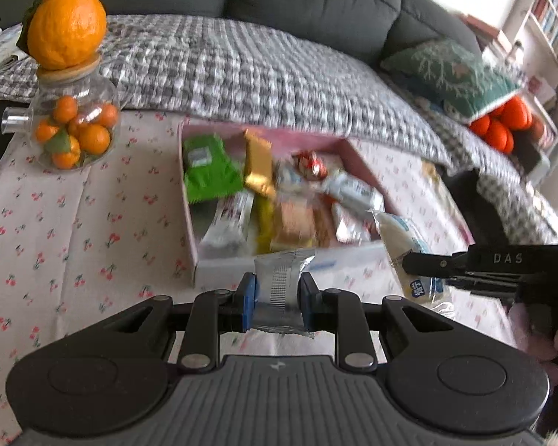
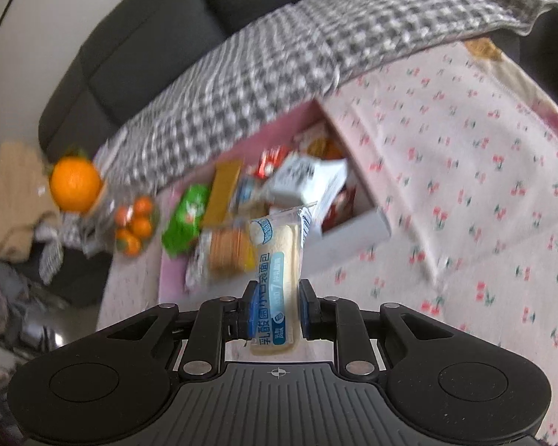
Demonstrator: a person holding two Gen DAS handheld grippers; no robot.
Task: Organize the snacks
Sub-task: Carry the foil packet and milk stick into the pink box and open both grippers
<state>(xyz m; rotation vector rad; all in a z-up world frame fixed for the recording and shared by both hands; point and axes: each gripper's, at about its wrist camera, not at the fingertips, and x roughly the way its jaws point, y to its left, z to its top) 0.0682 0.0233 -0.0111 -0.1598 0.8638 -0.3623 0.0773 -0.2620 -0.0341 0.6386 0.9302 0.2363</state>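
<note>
A pink open box [image 1: 188,200] on the cherry-print tablecloth holds several wrapped snacks, among them a green packet [image 1: 208,171] and a gold bar [image 1: 258,163]. My left gripper [image 1: 278,299] is shut on a silver snack wrapper [image 1: 279,286] just in front of the box's near wall. My right gripper [image 2: 275,310] is shut on a long white-and-blue bread packet [image 2: 277,271], held upright near the box [image 2: 357,228]. In the left wrist view the right gripper [image 1: 424,262] and its bread packet [image 1: 405,245] are at the box's near right corner.
A glass teapot of small oranges [image 1: 72,132] with a big orange [image 1: 69,29] on its lid stands left of the box. A checked grey blanket [image 1: 241,63] on a dark sofa lies behind the table. A flat cloth-covered lid [image 2: 465,156] lies right of the box.
</note>
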